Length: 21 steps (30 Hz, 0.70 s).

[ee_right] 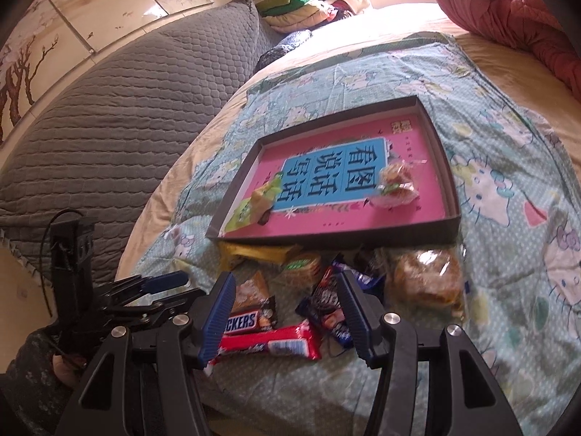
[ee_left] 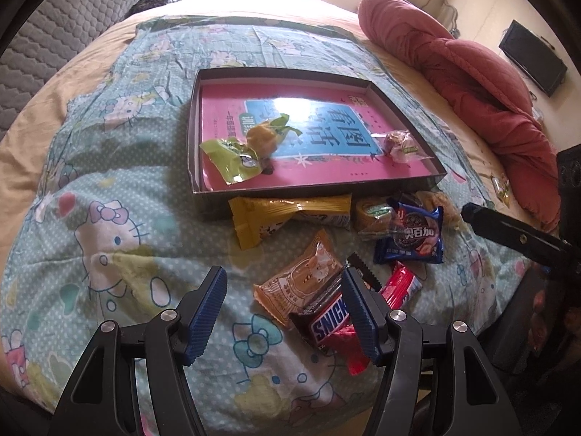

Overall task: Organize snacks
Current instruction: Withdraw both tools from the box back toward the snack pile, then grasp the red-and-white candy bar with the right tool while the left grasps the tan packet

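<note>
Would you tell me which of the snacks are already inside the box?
Two: the green-wrapped snack at the box's near left, and the clear-wrapped pastry at its right. All others lie on the bedsheet outside.

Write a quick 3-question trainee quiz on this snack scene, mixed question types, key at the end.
1. True or false: the Snickers bar lies inside the tray.
2. How many wrapped snacks are in the tray right now?
3. Multiple choice: the left gripper is A) shut on the Snickers bar, B) open with bare sheet between its fingers, C) shut on nothing.

Key
1. False; it lies on the sheet in front of the tray.
2. Two: the green-wrapped snack and a clear-wrapped pastry.
3. B.
</note>
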Each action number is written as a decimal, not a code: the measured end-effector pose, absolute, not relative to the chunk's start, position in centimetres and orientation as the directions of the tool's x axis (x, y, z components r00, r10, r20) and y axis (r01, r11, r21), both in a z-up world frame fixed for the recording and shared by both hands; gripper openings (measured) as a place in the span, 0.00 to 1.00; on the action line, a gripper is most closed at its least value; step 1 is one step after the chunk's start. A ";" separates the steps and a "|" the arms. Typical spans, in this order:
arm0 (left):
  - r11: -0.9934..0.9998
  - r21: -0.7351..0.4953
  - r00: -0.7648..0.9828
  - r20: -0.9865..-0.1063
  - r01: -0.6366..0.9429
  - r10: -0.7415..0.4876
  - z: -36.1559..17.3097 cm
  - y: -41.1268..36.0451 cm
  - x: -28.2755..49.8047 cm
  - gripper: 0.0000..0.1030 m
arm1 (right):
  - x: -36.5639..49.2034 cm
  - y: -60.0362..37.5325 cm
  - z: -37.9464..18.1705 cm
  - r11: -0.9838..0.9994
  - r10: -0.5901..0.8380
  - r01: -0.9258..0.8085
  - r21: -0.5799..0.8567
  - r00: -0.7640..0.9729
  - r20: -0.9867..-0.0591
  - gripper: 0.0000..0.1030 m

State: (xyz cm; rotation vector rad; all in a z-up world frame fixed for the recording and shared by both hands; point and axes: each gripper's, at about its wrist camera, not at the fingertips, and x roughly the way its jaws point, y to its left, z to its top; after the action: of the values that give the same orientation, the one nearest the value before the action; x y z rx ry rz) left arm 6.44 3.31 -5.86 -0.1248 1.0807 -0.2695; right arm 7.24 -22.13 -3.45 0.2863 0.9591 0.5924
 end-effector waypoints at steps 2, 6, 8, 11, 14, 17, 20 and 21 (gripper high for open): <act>0.960 -0.231 0.437 -0.856 0.156 -0.276 -6.1 3.3 6.5 0.65 | 6.6 -22.0 -3.6 0.799 0.600 -0.343 0.493 0.413 -0.685 0.56; 0.960 -0.235 0.433 -0.857 0.155 -0.280 -6.9 3.5 6.6 0.65 | 5.5 -21.6 -4.3 0.780 0.625 -0.329 0.532 0.363 -0.692 0.56; 0.960 -0.234 0.428 -0.860 0.155 -0.279 -7.2 3.5 6.7 0.65 | 5.0 -21.2 -4.8 0.771 0.635 -0.322 0.549 0.329 -0.699 0.56; 0.958 -0.233 0.425 -0.860 0.167 -0.283 -7.5 3.4 6.7 0.65 | 4.3 -20.8 -5.3 0.766 0.640 -0.321 0.557 0.299 -0.708 0.56; 0.957 -0.229 0.421 -0.862 0.177 -0.284 -7.8 3.2 6.8 0.65 | 4.0 -20.3 -6.1 0.754 0.653 -0.312 0.578 0.253 -0.714 0.56; 0.955 -0.234 0.412 -0.864 0.181 -0.289 -8.1 3.1 7.1 0.65 | 4.0 -19.9 -7.0 0.741 0.666 -0.293 0.604 0.207 -0.717 0.56; 0.953 -0.242 0.401 -0.866 0.184 -0.298 -8.5 3.0 7.4 0.65 | 4.2 -19.6 -7.9 0.724 0.685 -0.261 0.638 0.165 -0.710 0.56; 0.950 -0.250 0.393 -0.868 0.185 -0.305 -8.8 3.0 7.5 0.65 | 4.3 -19.5 -8.3 0.720 0.690 -0.250 0.648 0.153 -0.708 0.56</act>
State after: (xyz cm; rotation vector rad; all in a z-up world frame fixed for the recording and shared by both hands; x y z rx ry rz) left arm 7.51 3.00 -8.78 -0.1199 1.1257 -0.3119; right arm 4.33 -19.50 -8.28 0.4268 1.2458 0.7039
